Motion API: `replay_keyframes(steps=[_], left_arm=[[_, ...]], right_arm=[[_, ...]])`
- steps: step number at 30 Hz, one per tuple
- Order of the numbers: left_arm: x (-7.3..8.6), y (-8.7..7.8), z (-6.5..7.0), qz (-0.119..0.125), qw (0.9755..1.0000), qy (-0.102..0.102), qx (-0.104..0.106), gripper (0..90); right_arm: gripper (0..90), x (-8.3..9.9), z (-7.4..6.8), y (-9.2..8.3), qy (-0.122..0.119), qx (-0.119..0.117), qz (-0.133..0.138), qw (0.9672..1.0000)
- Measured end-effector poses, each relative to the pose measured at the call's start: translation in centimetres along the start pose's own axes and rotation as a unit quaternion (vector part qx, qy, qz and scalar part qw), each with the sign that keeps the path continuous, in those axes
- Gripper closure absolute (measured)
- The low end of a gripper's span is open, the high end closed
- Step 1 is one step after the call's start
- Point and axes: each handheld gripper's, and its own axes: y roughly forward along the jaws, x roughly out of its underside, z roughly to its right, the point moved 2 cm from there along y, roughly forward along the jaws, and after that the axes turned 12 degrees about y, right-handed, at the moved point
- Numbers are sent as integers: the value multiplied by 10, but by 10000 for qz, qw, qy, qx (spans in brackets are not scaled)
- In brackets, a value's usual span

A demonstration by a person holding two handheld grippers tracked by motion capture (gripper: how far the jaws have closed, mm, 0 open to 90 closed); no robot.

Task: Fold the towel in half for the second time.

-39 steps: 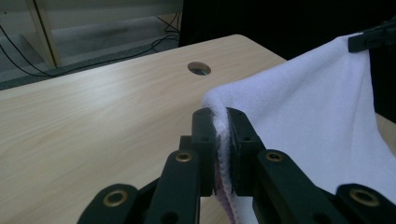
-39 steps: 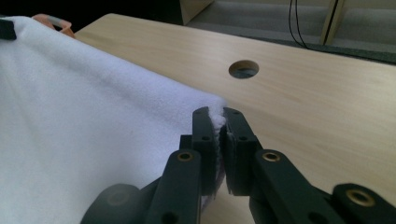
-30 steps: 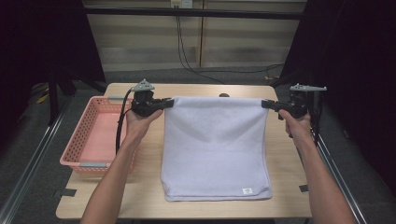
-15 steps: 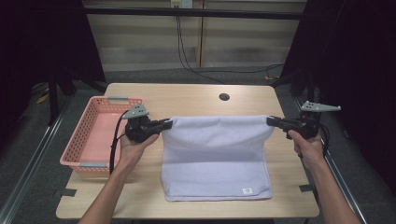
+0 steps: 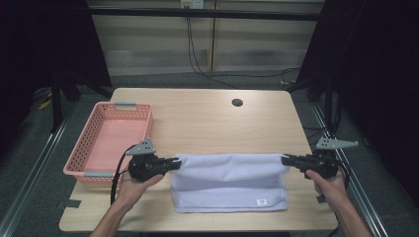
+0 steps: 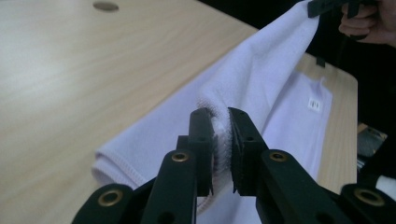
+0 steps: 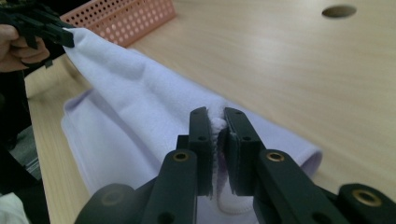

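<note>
Towel (image 5: 230, 180) lies folding along the surface's near edge, its far hem lifted and stretched between the left claw (image 5: 174, 164) and right claw (image 5: 285, 159), each pinched tight on a corner. Soft, light terry will likely sag and slide, so corner grips at the hem suit it best.

High view looks down from above; both claw views sit close, sharing the towel (image 5: 230, 180).

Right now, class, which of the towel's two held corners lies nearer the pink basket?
The corner clamped in the left hand-held gripper of the white terry towel, beside the pink perforated plastic basket.
</note>
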Motion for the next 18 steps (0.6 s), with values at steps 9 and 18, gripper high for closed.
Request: replay_keyframes(steps=[9,18], left_arm=[[38,1,21,-525,9983,-61,233,810],[44,-11,38,-601,9973,59,417,787]], right_arm=[[769,46,-7,0,-36,103,-649,9978],[689,76,-15,-19,-73,33,-854,9963]])
